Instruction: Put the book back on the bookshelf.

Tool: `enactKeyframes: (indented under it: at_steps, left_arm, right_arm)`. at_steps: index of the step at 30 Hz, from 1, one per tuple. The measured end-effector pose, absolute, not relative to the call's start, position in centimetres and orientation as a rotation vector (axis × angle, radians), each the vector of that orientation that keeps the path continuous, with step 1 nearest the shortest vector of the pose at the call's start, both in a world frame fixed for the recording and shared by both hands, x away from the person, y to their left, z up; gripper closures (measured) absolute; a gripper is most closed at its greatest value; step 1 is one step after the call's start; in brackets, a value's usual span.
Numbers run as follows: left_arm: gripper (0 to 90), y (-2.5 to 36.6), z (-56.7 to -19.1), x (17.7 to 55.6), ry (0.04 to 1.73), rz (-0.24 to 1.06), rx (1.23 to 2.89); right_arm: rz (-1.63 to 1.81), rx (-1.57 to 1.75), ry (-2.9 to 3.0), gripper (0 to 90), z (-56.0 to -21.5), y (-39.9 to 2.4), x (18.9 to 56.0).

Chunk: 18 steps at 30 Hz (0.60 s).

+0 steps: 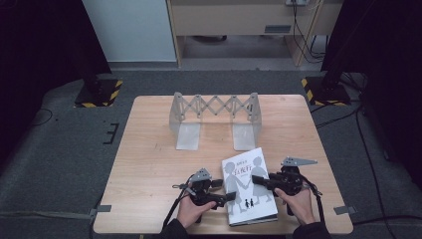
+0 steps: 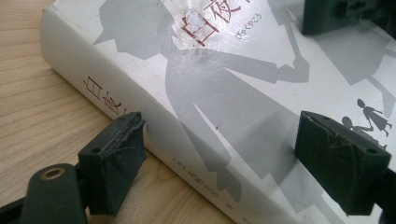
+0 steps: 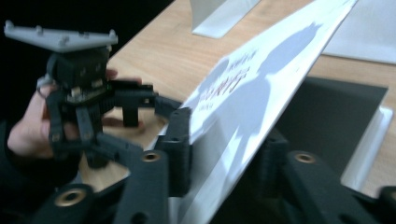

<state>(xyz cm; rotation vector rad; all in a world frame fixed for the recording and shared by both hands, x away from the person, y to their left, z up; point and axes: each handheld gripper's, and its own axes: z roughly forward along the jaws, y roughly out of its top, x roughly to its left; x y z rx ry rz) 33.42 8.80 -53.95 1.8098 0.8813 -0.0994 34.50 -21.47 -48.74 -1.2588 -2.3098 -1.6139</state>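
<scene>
While the expanding metal bookend rack [image 1: 215,117] is standing empty at the table's [image 1: 149,164] far side, the white book [image 1: 247,185] with grey silhouette figures is lying near the front edge; the left gripper [image 1: 225,196] jaws are straddling its spine, apart, and the right gripper [image 1: 257,179] jaws are clamping its lifted cover.
</scene>
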Motion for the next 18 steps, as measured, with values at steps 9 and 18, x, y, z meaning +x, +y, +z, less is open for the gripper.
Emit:
enactKeyframes:
  at_steps: [9,18]
  left_arm:
    - [14.4,8.77,-54.01,33.52,0.900,-0.107,1.811]
    - [13.3,9.01,-54.07,33.59,0.905,-0.111,1.768]
  right_arm:
    - [-1.574,-1.289,-2.245,61.3,-49.49,-22.00,34.55]
    - [-1.597,-1.354,-2.043,75.3,-48.58,-21.33,34.68]
